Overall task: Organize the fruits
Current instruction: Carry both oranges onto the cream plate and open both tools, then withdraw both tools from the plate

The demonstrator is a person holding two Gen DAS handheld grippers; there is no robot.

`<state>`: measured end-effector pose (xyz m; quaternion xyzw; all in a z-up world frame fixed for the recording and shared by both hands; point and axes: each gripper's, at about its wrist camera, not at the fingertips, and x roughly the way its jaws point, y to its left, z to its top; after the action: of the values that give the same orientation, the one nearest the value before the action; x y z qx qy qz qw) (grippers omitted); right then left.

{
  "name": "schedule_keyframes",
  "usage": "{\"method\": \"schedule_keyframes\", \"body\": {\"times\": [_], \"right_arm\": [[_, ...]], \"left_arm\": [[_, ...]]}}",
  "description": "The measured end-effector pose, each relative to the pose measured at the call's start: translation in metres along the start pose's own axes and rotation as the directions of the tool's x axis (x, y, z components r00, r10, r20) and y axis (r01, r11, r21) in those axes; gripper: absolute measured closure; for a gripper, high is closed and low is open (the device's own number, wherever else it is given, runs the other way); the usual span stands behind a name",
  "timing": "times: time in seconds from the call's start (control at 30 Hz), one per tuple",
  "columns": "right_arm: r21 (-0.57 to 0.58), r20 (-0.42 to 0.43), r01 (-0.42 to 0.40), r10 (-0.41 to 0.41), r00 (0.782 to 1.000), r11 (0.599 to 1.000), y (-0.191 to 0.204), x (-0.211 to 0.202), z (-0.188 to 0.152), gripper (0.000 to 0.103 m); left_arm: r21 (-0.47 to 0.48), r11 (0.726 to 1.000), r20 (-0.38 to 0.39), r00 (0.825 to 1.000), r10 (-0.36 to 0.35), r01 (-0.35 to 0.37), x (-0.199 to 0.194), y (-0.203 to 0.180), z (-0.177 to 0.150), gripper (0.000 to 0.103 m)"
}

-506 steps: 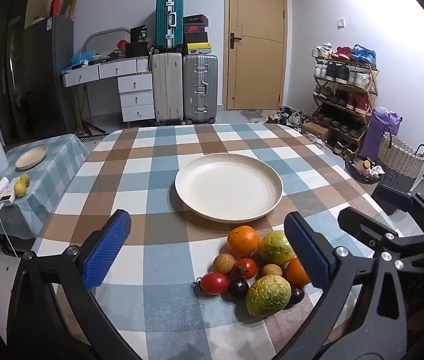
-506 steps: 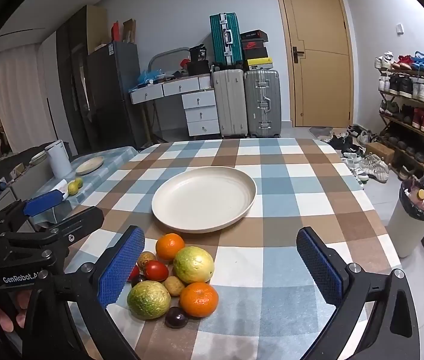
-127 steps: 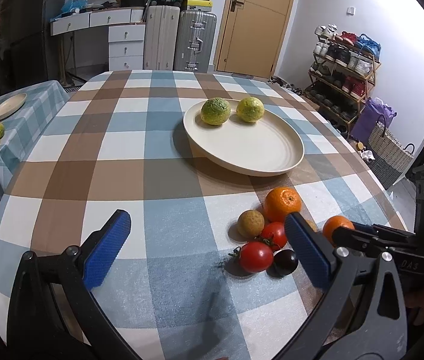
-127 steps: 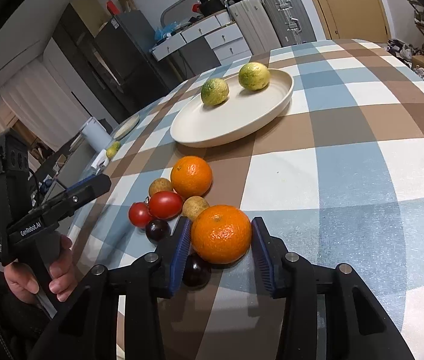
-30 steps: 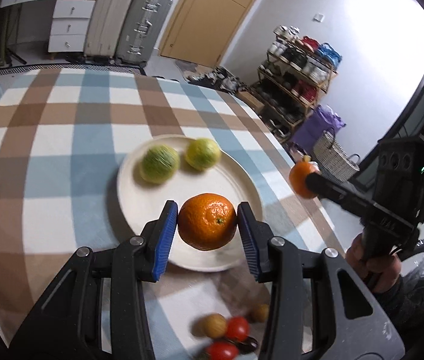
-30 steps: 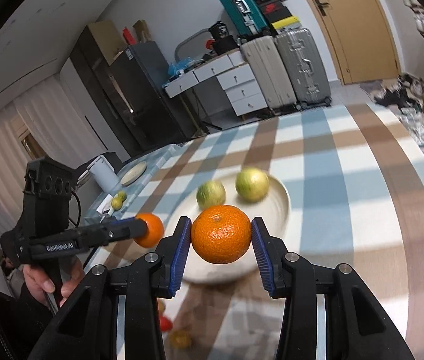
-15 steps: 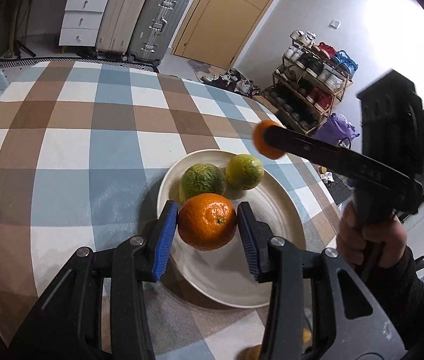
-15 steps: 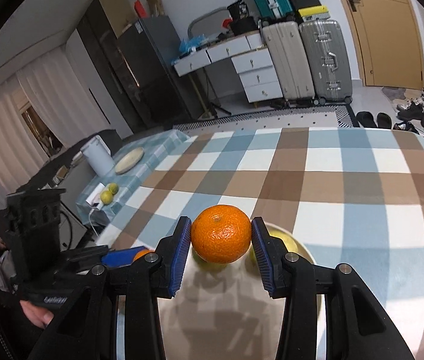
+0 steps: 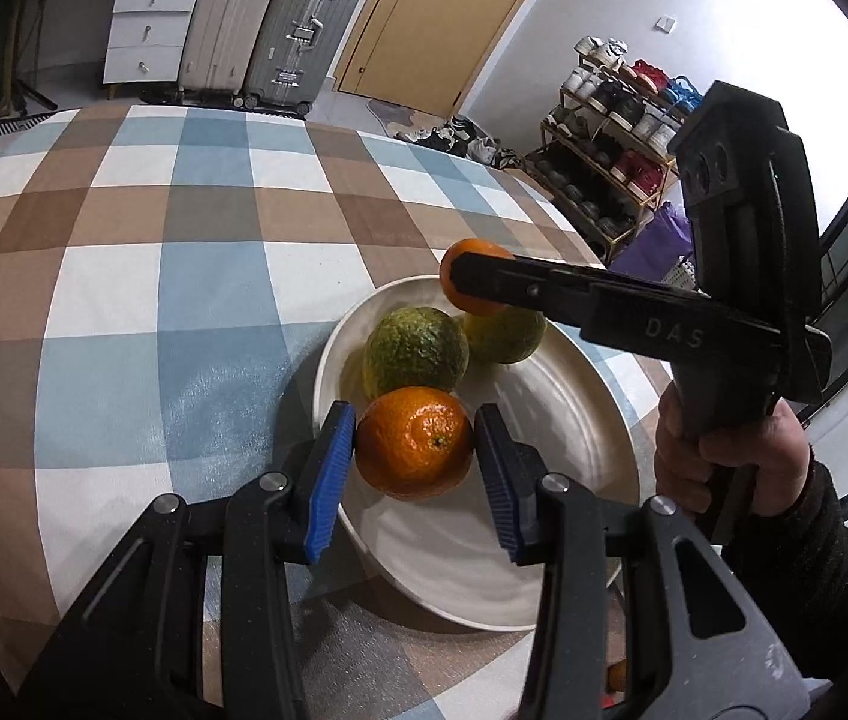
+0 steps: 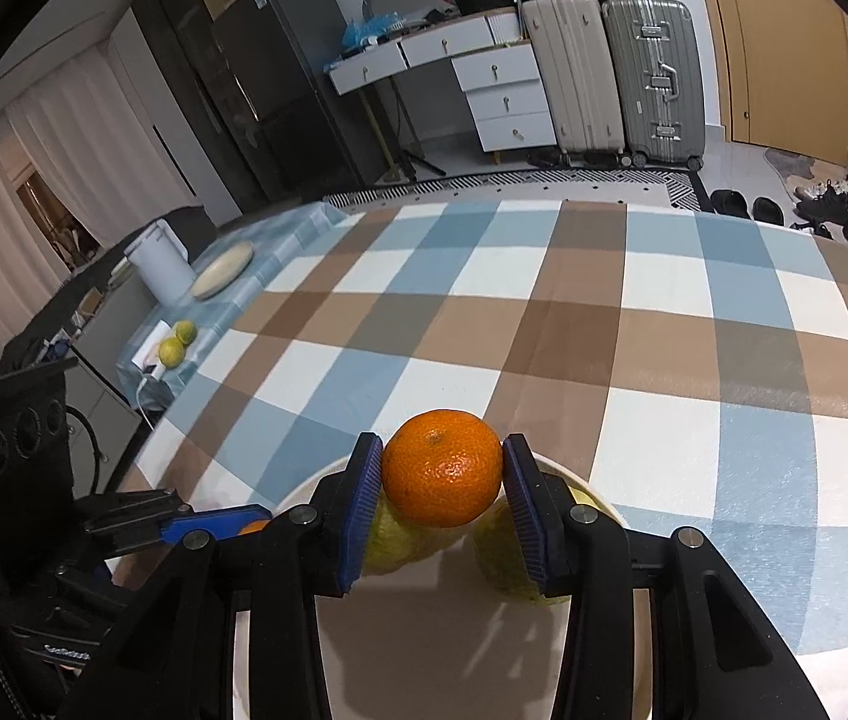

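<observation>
My left gripper [image 9: 415,447] is shut on an orange [image 9: 414,443] and holds it low over the near left part of the cream plate [image 9: 556,570]. Two green citrus fruits lie on the plate's far side: a darker one [image 9: 415,349] and a yellower one [image 9: 511,333]. My right gripper [image 10: 442,477] is shut on a second orange [image 10: 442,468] and holds it above those two green fruits [image 10: 391,531]. In the left wrist view the right gripper's orange [image 9: 472,282] shows over the plate's far rim.
The plate sits on a checked tablecloth [image 9: 184,252]. A side table on the left bears a white kettle [image 10: 157,264], a small plate [image 10: 223,270] and two small green fruits [image 10: 175,345]. Suitcases [image 10: 616,72], drawers and a shoe rack [image 9: 622,120] stand behind.
Both grippers have come lower and closer to the plate with their oranges. The right gripper's orange now hangs just above the two green fruits.
</observation>
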<state>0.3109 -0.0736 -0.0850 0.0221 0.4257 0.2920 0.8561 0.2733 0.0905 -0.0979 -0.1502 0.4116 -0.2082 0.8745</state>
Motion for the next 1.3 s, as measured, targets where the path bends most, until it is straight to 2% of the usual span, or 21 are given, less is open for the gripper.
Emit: {"method": "schedule_keyframes", "body": {"times": [0.37, 0.43, 0.5, 0.57, 0.7, 0.83, 0.93, 1.0, 1.13, 1.2, 1.3], "right_arm": [[-0.046, -0.022, 0.04, -0.041, 0.999, 0.998, 0.007, 0.006, 0.001, 0.061], [-0.043, -0.024, 0.042, -0.043, 0.999, 0.998, 0.007, 0.005, 0.001, 0.06], [-0.036, -0.014, 0.04, -0.041, 0.999, 0.999, 0.006, 0.002, 0.001, 0.053], [-0.029, -0.002, 0.036, -0.036, 0.999, 0.999, 0.006, -0.004, 0.001, 0.053], [-0.017, 0.021, 0.03, -0.03, 0.999, 0.999, 0.007, -0.021, -0.001, 0.052], [-0.012, 0.068, 0.031, -0.03, 0.997, 0.999, 0.013, -0.046, -0.007, 0.05], [-0.001, 0.119, 0.017, -0.016, 0.993, 1.0, 0.019, -0.069, -0.016, 0.037], [0.002, 0.156, 0.01, -0.01, 0.988, 1.0, 0.023, -0.086, -0.024, 0.03], [0.012, 0.2, -0.028, 0.025, 0.979, 1.0, 0.03, -0.116, -0.04, 0.025], [0.019, 0.235, -0.03, 0.025, 0.972, 0.999, 0.034, -0.134, -0.048, 0.016], [0.018, 0.285, -0.039, 0.032, 0.958, 0.999, 0.041, -0.16, -0.063, 0.014]], "left_arm": [[0.02, 0.999, 0.004, 1.0, 0.025, -0.025, 0.003, -0.002, 0.0, 0.064], [0.029, 0.999, 0.007, 0.999, 0.031, -0.031, 0.001, -0.004, 0.001, 0.061], [0.036, 0.999, 0.013, 0.999, 0.038, -0.038, -0.002, -0.006, 0.002, 0.055], [0.039, 0.998, 0.026, 0.999, 0.045, -0.046, -0.007, -0.01, 0.002, 0.052], [0.048, 0.996, 0.057, 0.996, 0.074, -0.077, -0.02, -0.018, 0.0, 0.041], [0.061, 0.992, 0.086, 0.991, 0.103, -0.108, -0.036, -0.029, -0.005, 0.035], [0.062, 0.989, 0.104, 0.986, 0.129, -0.136, -0.049, -0.039, -0.01, 0.024], [0.054, 0.988, 0.121, 0.983, 0.136, -0.143, -0.06, -0.045, -0.015, 0.023], [0.058, 0.986, 0.143, 0.979, 0.146, -0.156, -0.079, -0.061, -0.023, 0.022], [0.072, 0.983, 0.152, 0.976, 0.156, -0.169, -0.088, -0.072, -0.028, 0.021], [0.087, 0.978, 0.169, 0.97, 0.173, -0.19, -0.098, -0.085, -0.037, 0.018]]}}
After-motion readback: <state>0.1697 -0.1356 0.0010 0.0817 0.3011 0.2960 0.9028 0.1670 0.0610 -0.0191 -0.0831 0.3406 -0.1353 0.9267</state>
